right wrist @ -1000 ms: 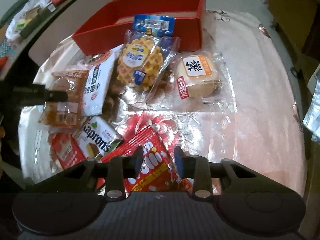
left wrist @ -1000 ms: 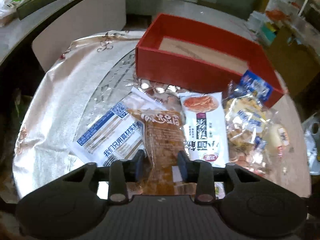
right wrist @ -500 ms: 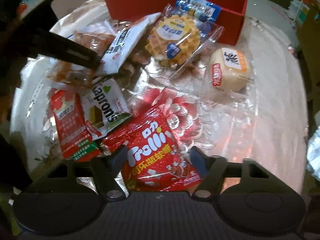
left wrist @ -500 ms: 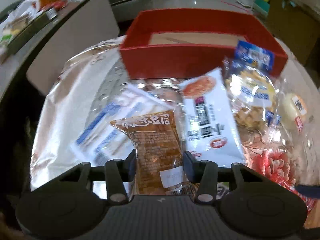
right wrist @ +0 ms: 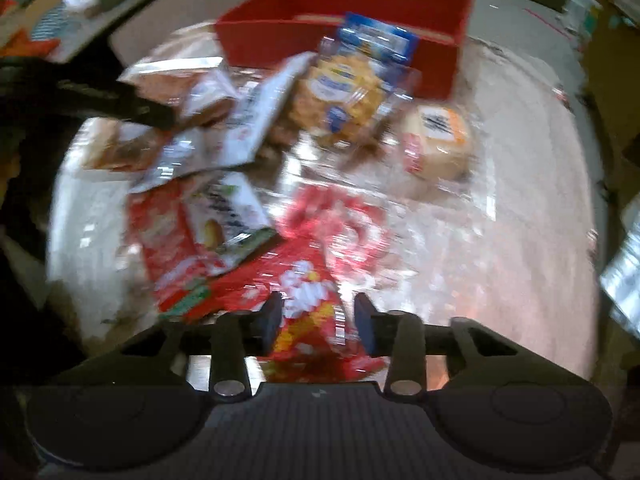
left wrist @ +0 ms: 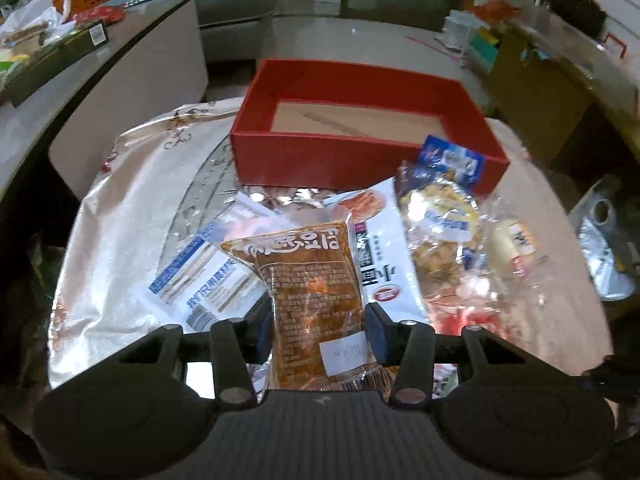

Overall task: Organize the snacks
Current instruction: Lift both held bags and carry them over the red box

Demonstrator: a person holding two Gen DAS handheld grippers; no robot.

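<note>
Left gripper (left wrist: 318, 330) clamps brown pack (left wrist: 310, 292), clear of pile; carry over red box (left wrist: 360, 128) rim, then release. Right gripper (right wrist: 318, 318) jaws opening around red bag (right wrist: 308, 308) on table

Motion blur smears the right wrist view, leaving the red candy bag's (right wrist: 310, 312) print unreadable.

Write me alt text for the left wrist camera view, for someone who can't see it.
The left gripper is shut on a brown snack packet, held above other wrapped snacks on a shiny tablecloth. Behind them stands an open red box with nothing visible inside.
</note>
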